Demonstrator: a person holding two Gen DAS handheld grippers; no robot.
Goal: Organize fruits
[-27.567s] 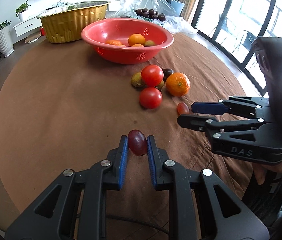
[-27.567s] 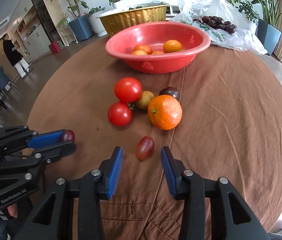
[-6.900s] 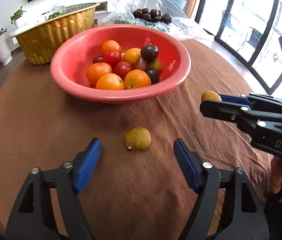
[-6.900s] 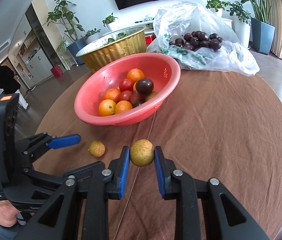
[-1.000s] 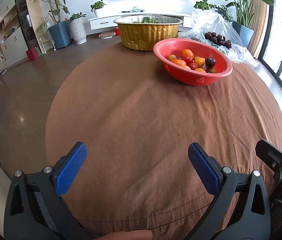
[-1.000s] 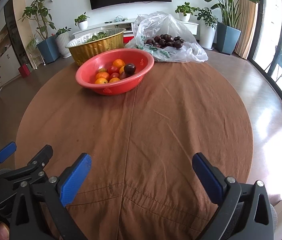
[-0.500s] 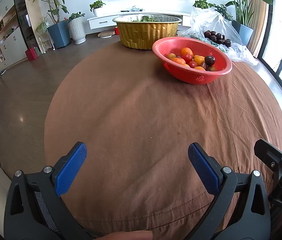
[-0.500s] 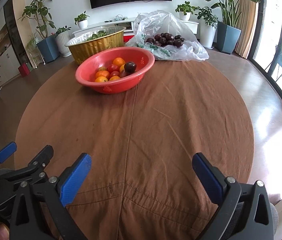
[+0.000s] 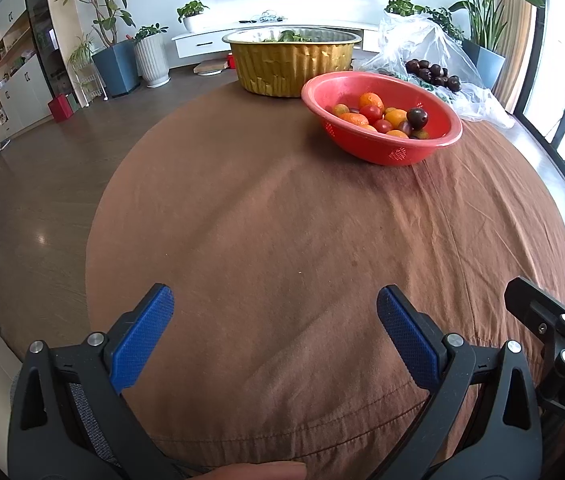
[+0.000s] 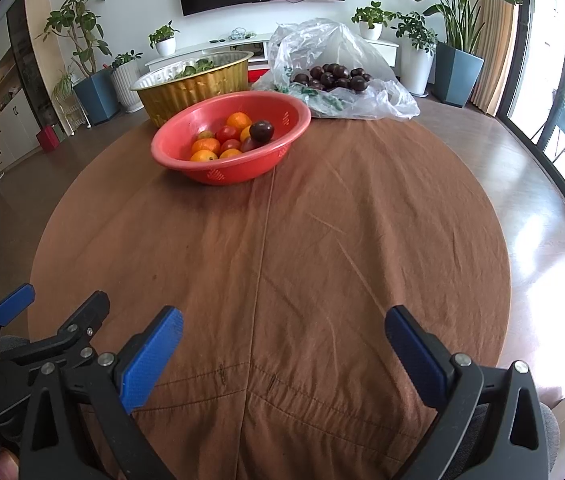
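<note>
A red bowl (image 9: 438, 148) stands at the far side of the round table with the brown cloth (image 9: 282, 240); it also shows in the right wrist view (image 10: 282, 152). It holds several oranges, tomatoes and dark plums (image 10: 261, 131). My left gripper (image 9: 275, 320) is open and empty at the near table edge. My right gripper (image 10: 282, 344) is open and empty at the near edge too. The right gripper's fingers (image 9: 538, 304) show at the right of the left wrist view, and the left gripper's fingers (image 10: 82, 320) at the lower left of the right wrist view.
A gold foil tray (image 9: 294, 68) with greens stands behind the bowl. A clear plastic bag of dark plums (image 10: 334, 74) lies at the back right. Potted plants, a TV console and windows surround the table.
Over the last second both grippers stay open and nearly still at the near edge. Earlier, the fruits lay loose on the cloth; now they lie in the red bowl.
</note>
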